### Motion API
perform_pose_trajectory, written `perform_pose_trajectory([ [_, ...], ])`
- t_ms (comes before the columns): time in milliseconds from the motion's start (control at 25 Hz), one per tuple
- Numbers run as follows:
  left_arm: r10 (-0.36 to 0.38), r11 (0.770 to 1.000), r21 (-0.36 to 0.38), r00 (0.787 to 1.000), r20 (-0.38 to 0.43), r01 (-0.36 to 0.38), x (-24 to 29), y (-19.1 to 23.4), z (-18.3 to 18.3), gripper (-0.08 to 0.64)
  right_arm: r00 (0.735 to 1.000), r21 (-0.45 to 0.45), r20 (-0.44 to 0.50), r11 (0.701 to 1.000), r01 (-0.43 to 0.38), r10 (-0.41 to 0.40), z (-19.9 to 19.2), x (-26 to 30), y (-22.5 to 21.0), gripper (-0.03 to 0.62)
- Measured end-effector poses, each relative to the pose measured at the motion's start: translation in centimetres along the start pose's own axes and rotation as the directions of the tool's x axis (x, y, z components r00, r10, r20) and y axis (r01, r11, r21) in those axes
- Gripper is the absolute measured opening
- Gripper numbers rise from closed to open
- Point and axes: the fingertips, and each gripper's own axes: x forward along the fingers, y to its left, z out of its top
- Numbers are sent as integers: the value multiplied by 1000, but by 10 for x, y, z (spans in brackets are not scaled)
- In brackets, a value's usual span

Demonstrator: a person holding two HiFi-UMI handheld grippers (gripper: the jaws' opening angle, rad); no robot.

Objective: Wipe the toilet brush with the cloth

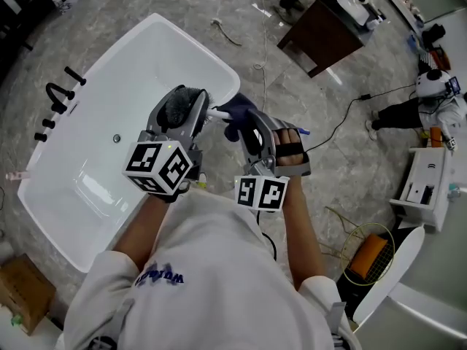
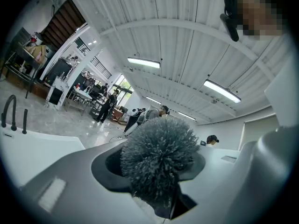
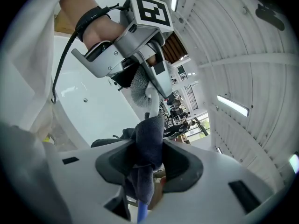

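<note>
One toilet brush point(image 2: 159, 160) and one cloth point(image 1: 235, 108) are held out over a single white bathtub point(image 1: 109, 86), one in each of the two grippers. The left gripper point(image 1: 184, 108) has its jaws closed on the brush at its head, so that in the left gripper view the round tuft of grey bristles fills the gap between them. From the head, the brush's white handle point(image 3: 152, 99) runs across to the right gripper point(image 1: 244, 126), just beside the left one. The dark blue cloth is bunched around that handle. The right gripper's jaws pinch the cloth with the handle inside the fold. A loose end of cloth hangs below the jaws, and the blue end of the handle point(image 3: 140, 213) pokes out under it. Each gripper carries one marker cube, two in all: the left one point(image 1: 159, 168) and the right one point(image 1: 260, 193), both close in front of the person's white shirt. One black faucet point(image 1: 60, 93) stands at the far edge of the tub, with a few small black fittings beside it. The tub rests on a grey marble floor point(image 1: 306, 122), and one cardboard box point(image 1: 23, 290) sits near its near corner. Two strip lights point(image 2: 144, 62) point(image 2: 222, 91) glow on the ribbed ceiling in the left gripper view.
</note>
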Motion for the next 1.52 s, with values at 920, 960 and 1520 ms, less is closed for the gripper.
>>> perform_pose_trajectory([
  [920,-19,1000,-15,999,-26,19,-3,-3,-7,202,989,111,-150,994,24,-7,-73,-23,1,166],
  [960,-22,1000,-15,999,-30,22,-2,-5,-8,202,988,117,-157,993,25,-6,-78,-25,0,166],
  [1520,-65,997,-43,996,-60,62,7,-15,-19,202,981,161,-192,986,46,-14,-94,-31,-3,170],
])
